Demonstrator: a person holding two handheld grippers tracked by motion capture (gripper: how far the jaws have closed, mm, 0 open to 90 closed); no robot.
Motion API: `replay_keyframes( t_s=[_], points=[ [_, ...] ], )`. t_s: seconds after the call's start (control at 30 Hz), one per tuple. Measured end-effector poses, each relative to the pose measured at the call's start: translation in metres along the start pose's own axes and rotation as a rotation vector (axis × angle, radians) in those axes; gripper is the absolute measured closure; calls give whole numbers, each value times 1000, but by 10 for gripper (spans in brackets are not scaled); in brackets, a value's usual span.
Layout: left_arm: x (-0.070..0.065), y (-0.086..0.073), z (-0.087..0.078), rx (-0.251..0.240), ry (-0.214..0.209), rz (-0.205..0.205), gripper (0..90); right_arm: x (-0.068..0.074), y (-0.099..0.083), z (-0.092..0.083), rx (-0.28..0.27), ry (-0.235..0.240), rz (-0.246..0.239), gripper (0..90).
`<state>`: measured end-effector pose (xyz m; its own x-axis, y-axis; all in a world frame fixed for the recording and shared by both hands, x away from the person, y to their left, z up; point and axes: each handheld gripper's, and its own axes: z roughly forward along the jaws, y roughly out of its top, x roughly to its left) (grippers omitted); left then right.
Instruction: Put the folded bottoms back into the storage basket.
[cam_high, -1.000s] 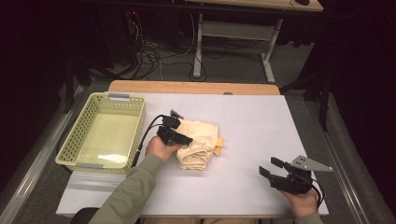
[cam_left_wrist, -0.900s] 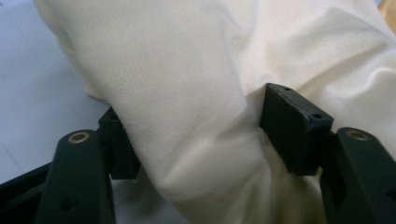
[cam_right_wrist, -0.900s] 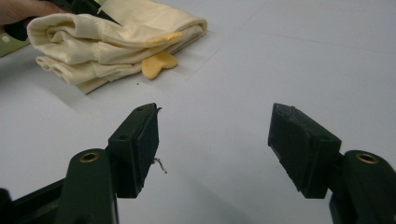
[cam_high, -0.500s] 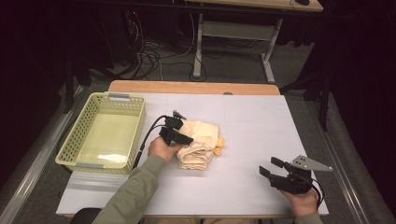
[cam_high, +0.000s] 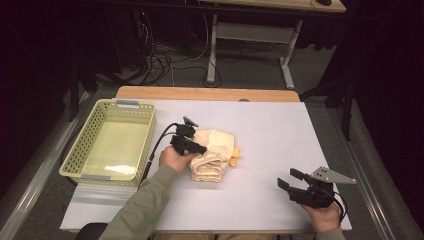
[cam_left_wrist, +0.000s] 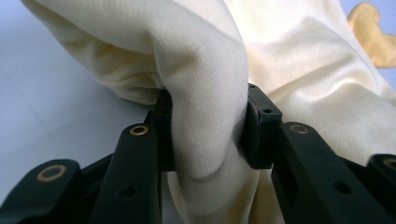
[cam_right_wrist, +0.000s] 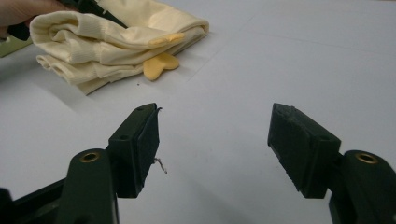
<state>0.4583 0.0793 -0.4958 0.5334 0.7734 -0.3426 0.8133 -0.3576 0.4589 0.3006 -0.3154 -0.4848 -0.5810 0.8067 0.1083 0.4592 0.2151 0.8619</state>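
Note:
A folded cream cloth (cam_high: 216, 156) with a small yellow patch (cam_high: 235, 156) lies mid-table. My left gripper (cam_high: 198, 148) is at its left edge. In the left gripper view its jaws have just been closing, and the pads now pinch a thick fold of the cloth (cam_left_wrist: 205, 93) between them (cam_left_wrist: 210, 128). My right gripper (cam_high: 289, 178) rests near the table's front right corner, jaws wide apart with nothing between them (cam_right_wrist: 215, 140). From there the cloth (cam_right_wrist: 116, 37) and its yellow patch (cam_right_wrist: 159, 65) lie farther off to the left.
A pale green plastic basket (cam_high: 80, 150) stands at the table's left edge, next to the left hand. The white table top (cam_high: 280, 135) stretches to the right of the cloth. Desk legs and cables are on the floor behind the table.
Both hands keep their places. The left gripper's jaws look drawn in tighter on the cloth's left edge than a second ago.

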Motion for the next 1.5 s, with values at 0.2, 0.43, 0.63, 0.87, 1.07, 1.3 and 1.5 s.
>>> replay_keyframes(
  t_s=[0.2, 0.43, 0.63, 0.87, 1.07, 1.3, 1.5],
  points=[
    [-1, 0, 1, 1, -16, -6, 624, 0, 0, 0, 0, 1, -2, 340],
    [4, 2, -1, 4, -54, -24, 624, 0, 0, 0, -1, 1, -6, 340],
    [6, 2, -6, -10, -73, -13, 624, 0, 0, -1, -7, 3, -1, 340],
    [4, 2, -14, -40, -95, -6, 622, 0, 0, -2, -8, 2, -5, 341],
    [4, 2, -15, -48, -101, -6, 624, 0, 0, -2, -7, 2, -4, 341],
    [4, 2, -16, -55, -101, 2, 627, 0, -1, -2, -6, 2, -6, 341],
    [3, 2, -20, -58, -103, 16, 631, 0, -1, -2, -6, 3, -6, 341]
  ],
)
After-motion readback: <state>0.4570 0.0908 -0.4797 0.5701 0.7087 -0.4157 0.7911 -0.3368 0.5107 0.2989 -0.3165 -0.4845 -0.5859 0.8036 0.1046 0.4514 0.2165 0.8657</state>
